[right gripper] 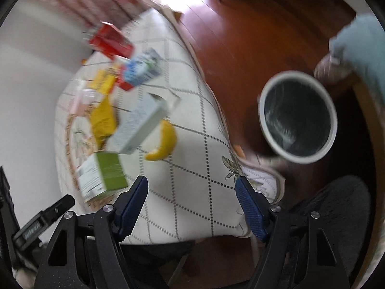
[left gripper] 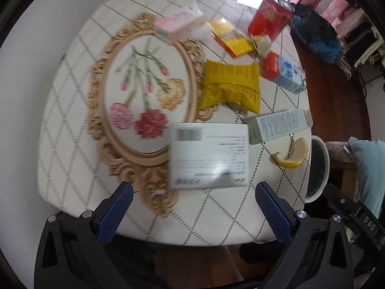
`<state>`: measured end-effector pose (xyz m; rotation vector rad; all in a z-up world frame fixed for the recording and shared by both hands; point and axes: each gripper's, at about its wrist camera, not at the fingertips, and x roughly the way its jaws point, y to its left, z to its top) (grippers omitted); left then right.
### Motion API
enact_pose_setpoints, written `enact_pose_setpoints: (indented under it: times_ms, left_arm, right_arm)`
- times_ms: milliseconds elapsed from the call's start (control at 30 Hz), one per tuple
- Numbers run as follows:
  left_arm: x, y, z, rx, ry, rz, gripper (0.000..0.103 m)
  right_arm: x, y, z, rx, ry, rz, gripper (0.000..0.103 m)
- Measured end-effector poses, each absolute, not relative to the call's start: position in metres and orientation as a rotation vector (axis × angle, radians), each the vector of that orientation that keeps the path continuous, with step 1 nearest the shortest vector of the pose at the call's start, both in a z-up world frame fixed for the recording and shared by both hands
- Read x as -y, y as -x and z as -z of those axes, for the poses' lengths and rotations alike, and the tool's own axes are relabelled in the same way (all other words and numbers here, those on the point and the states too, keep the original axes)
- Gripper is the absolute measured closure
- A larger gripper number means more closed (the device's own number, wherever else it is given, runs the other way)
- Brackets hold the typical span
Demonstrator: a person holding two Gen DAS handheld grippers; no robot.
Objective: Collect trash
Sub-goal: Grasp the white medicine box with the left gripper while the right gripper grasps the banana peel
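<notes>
Two tongs, both empty: we see the left tongs (left gripper: 193, 216) and the right tongs (right gripper: 192, 207) with their jaws spread wide and nothing between them.
Trash on the counter: boxes, wrappers and a peel lie scattered over the checked cloth of the counter (left gripper: 216, 219); none of it is in the bin yet, as far as we can see.
Nearest piece to the left tongs: the white box (left gripper: 209, 155) lies flat just ahead of the left tongs, a little to the right of their midline, its near edge running roughly crosswise to the fingers.
Nearest piece to the right tongs: the yellow peel (right gripper: 163, 142) lies ahead and slightly left, curved, with its long axis pointing away from us; the pale blue carton (right gripper: 138, 127) sits just beside it, overlapping its far end in the right wrist view.
Bin: the round bin (right gripper: 298, 118) stands on the floor off the counter's right edge, ahead and to the right of the right tongs.
Nearer hand, our judgement: the left for the white box, the right for the peel and for the drop into the bin.
Doubt: both views are blurred, so we cannot read fine contact between the pieces.
</notes>
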<state>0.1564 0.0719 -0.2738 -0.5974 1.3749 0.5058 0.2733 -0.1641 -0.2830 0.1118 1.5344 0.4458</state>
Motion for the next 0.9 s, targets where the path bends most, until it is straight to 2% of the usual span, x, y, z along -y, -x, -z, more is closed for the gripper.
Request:
enact_pose_setpoints:
  times_ms: [233,300,467,533,733,833,867,900]
  left_arm:
    - [-0.071,-0.191,0.309,-1.424,0.592,-0.522,0.001]
    - [-0.076,-0.192,0.315,-1.425,0.578,-0.554,0.016]
    - [-0.089,-0.181,0.309,-1.381,0.558,-0.585,0.017]
    - [-0.099,-0.176,0.309,-1.374,0.559,-0.606,0.017]
    - [-0.121,-0.159,0.314,-1.362,0.578,-0.625,0.017]
    - [-0.124,-0.156,0.314,-1.358,0.566,-0.626,0.017]
    - [-0.125,-0.155,0.313,-1.353,0.558,-0.625,0.017]
    - [-0.121,-0.157,0.313,-1.349,0.554,-0.623,0.017]
  right_arm:
    - [0.153,-0.285,0.309,-1.568,-0.161,-0.441,0.026]
    - [0.147,-0.290,0.313,-1.572,-0.157,-0.445,0.026]
    - [0.121,-0.297,0.322,-1.580,-0.138,-0.468,0.027]
    - [0.113,-0.297,0.324,-1.575,-0.130,-0.479,0.032]
    - [0.085,-0.293,0.340,-1.596,-0.111,-0.511,0.056]
    - [0.074,-0.287,0.343,-1.587,-0.066,-0.522,0.077]
    - [0.072,-0.285,0.343,-1.584,-0.055,-0.526,0.089]
    - [0.070,-0.284,0.344,-1.585,-0.047,-0.532,0.092]
